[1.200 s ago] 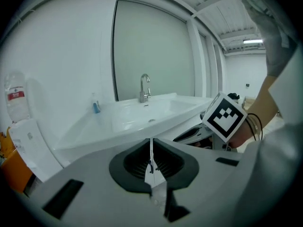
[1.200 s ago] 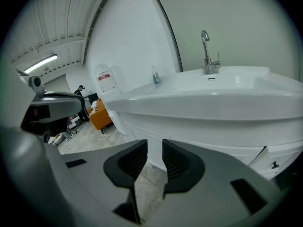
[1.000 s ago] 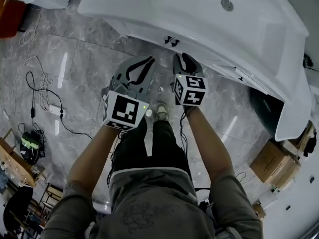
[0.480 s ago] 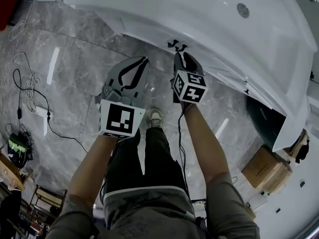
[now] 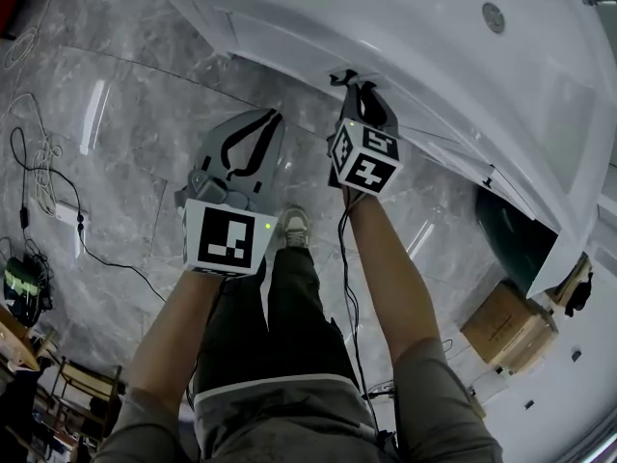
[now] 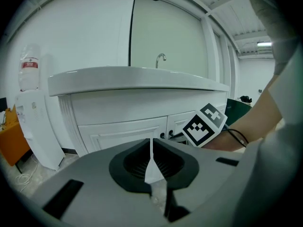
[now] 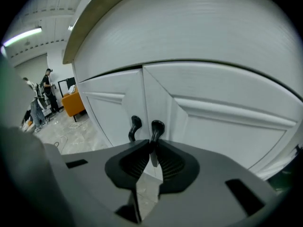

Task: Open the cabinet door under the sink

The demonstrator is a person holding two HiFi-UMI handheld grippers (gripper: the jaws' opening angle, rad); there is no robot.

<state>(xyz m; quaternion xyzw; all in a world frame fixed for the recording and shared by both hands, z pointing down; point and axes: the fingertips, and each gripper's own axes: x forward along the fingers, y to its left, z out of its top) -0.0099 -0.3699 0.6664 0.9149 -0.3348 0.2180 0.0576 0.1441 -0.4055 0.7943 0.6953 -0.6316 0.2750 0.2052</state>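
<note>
The white vanity's two cabinet doors (image 7: pixel 199 108) stand closed, meeting at a thin seam with a black handle on each side. My right gripper (image 7: pixel 152 148) is shut on the lower end of the right door's handle (image 7: pixel 156 128); the left door's handle (image 7: pixel 134 126) is free beside it. From the head view, the right gripper (image 5: pixel 353 85) is tucked under the countertop edge (image 5: pixel 289 27) at the handles. My left gripper (image 5: pixel 268 122) hangs shut and empty over the floor, short of the cabinet. Its own view shows its jaws (image 6: pixel 151 161) together and the doors (image 6: pixel 128 134) ahead.
My shoe (image 5: pixel 293 228) stands on the grey marble floor below the grippers. Cables (image 5: pixel 39 162) trail at the left. A cardboard box (image 5: pixel 506 326) and a dark green object (image 5: pixel 511 234) sit at the right. A water dispenser (image 6: pixel 33 122) stands left of the vanity.
Both grippers have moved forward toward the cabinet. The right gripper has reached the handles and closed on the right one; the left stays shut and empty.
</note>
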